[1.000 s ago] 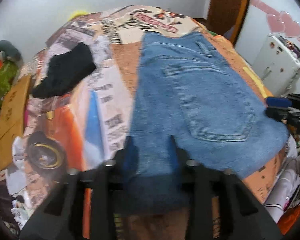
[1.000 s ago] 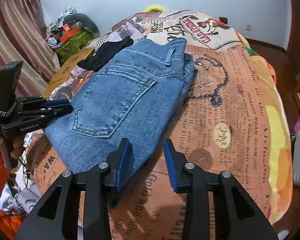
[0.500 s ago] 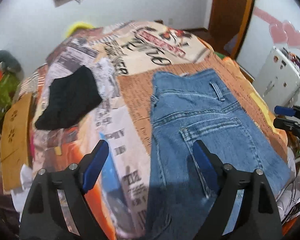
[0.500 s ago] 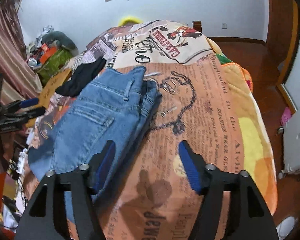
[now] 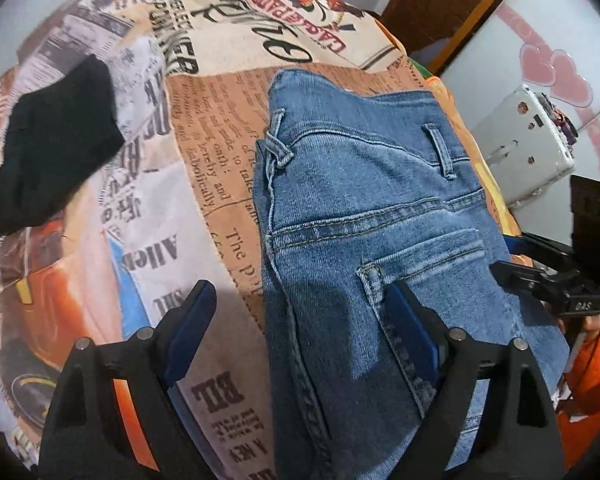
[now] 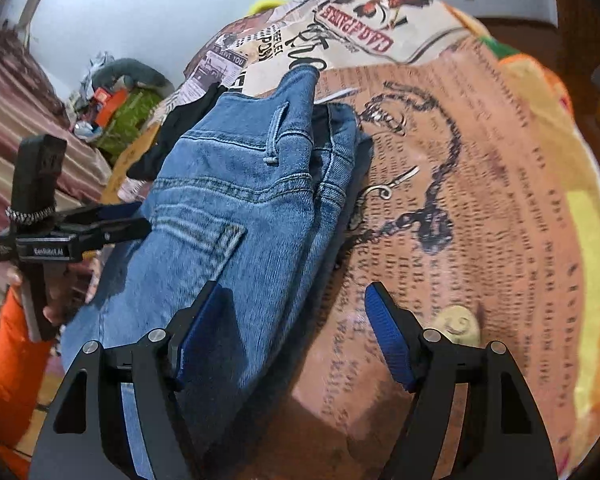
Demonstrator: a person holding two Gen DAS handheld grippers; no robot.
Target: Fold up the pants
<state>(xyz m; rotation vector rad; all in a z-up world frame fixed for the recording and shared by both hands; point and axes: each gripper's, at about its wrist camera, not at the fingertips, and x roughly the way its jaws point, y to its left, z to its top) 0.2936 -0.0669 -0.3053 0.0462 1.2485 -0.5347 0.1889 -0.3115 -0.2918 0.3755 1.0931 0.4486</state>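
both hand-held grippers (image 5: 300, 332) (image 6: 296, 328) spread above folded jeans (image 5: 372, 216).

Jeans (image 5: 364, 216): folded, lying flat on the blanket (image 5: 220, 152), waistband at the far end.

Dark garment (image 5: 52, 148): on the blanket, left of the jeans and apart from them (partly behind them from the right wrist view).

Left gripper (image 5: 300, 320): near end of the jeans, straddling their left edge.

Right gripper (image 6: 296, 316): near end, straddling their right edge.

White appliance (image 5: 528, 144): off the blanket, right of the jeans.
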